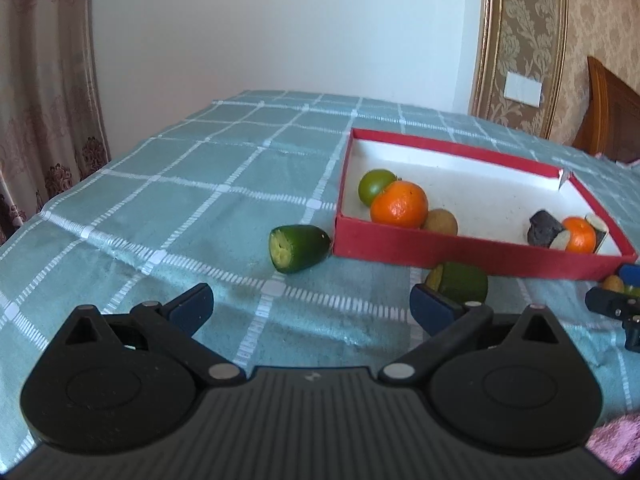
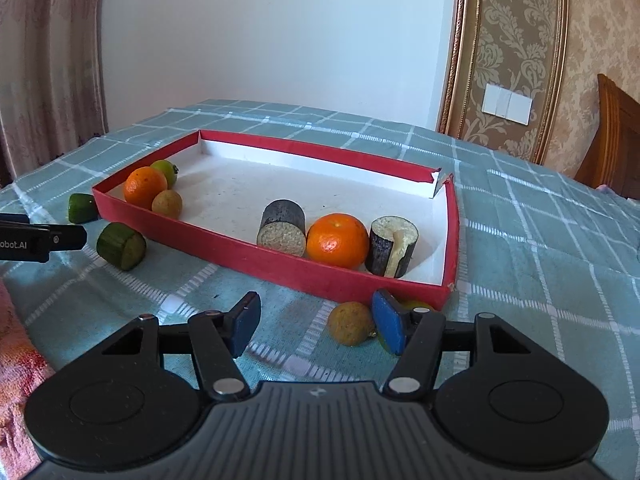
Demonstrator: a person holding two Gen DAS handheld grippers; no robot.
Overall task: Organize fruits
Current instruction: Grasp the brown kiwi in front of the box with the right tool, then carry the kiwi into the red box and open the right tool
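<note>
A red box (image 1: 460, 250) (image 2: 248, 246) with a white floor lies on the checked cloth. In it are a green fruit (image 1: 374, 186), two oranges (image 1: 399, 204) (image 2: 338, 240), a brown fruit (image 2: 167, 203) and two dark cut pieces (image 2: 282, 228) (image 2: 392, 246). Two green cut pieces lie outside the box (image 1: 299, 248) (image 1: 460, 282) (image 2: 121, 246) (image 2: 82, 208). My left gripper (image 1: 312, 306) is open, low over the cloth before them. My right gripper (image 2: 316, 326) is open, with a loose brown fruit (image 2: 351, 324) between its fingers and a greenish fruit (image 2: 416, 305) half hidden behind the right finger.
The table with the teal checked cloth (image 1: 180, 184) stands against a white wall. Curtains (image 1: 44, 92) hang at the left. A wooden chair back (image 2: 616, 140) is at the right. A pink towel (image 2: 16, 360) lies at the near edge.
</note>
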